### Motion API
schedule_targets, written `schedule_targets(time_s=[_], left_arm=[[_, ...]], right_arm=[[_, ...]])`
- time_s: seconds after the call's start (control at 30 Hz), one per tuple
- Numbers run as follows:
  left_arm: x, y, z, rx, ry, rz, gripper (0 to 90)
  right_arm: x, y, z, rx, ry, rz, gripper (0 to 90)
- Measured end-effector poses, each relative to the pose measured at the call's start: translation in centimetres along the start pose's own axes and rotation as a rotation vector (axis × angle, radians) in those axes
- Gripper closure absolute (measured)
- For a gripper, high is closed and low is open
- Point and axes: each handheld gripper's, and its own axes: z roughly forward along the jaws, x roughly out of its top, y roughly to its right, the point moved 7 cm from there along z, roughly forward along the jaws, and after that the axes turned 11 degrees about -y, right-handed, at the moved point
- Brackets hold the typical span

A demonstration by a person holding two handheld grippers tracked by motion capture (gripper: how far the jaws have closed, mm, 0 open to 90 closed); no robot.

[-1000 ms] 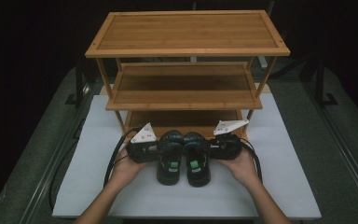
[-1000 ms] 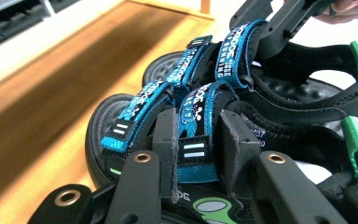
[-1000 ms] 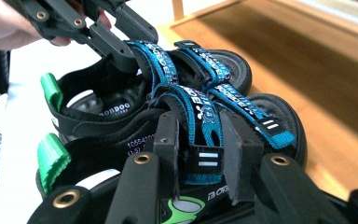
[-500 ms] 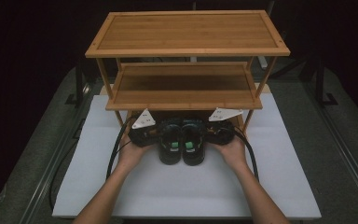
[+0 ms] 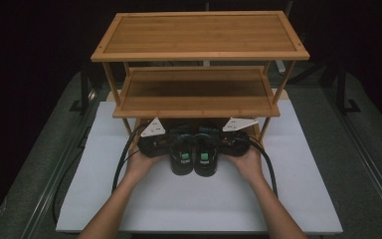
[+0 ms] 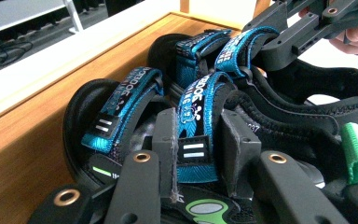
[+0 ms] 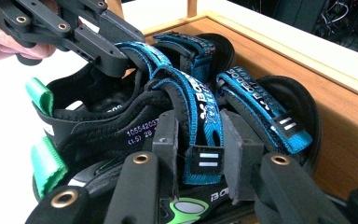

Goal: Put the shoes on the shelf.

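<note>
Both sandals (image 5: 193,155) slid forward under the rack (image 5: 199,94) — fingers (image 6: 165,140) clamped on straps.

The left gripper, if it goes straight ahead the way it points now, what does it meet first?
The left gripper is shut on a blue strap of the left sandal. Straight ahead, probably the other blue straps, then the wooden rack's bottom frame; depth is unclear.

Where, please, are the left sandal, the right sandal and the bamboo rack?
left sandal (image 5: 182,158): high view, its heel end.
right sandal (image 5: 205,158): high view, its heel end.
bamboo rack (image 5: 199,34): high view, middle of its top shelf.
</note>
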Motion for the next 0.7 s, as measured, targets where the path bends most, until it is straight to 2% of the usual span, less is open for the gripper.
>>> schedule_targets(time_s=[0.1, 0.2, 0.33, 0.4, 0.6, 0.7], left_arm=[[0.1, 0.0, -0.2, -0.008, 0.007, -0.014, 65.3], [0.3, 0.2, -0.8, -0.025, 0.014, -0.036, 52.0], [0.4, 1.0, -2.2, -0.038, 0.007, -0.046, 37.6], [0.2, 1.4, -3.1, -0.033, 0.017, -0.053, 33.4], [-2.0, 2.6, -4.3, -0.012, -0.033, -0.064, 18.5], [-3.5, 3.3, -4.5, -0.006, -0.068, -0.071, 15.6]], right_arm=[[0.1, 0.0, 0.0, -0.007, 0.009, -0.004, 64.0], [0.3, -0.2, -0.6, -0.006, 0.022, 0.030, 51.0], [0.2, -0.9, -1.8, -0.028, 0.040, 0.028, 44.7], [-0.1, -1.2, -2.6, -0.030, 0.044, 0.041, 41.7], [-2.1, -2.0, -4.2, -0.073, 0.009, 0.052, 33.4], [-3.3, -2.3, -4.5, -0.078, -0.017, 0.072, 30.8]])
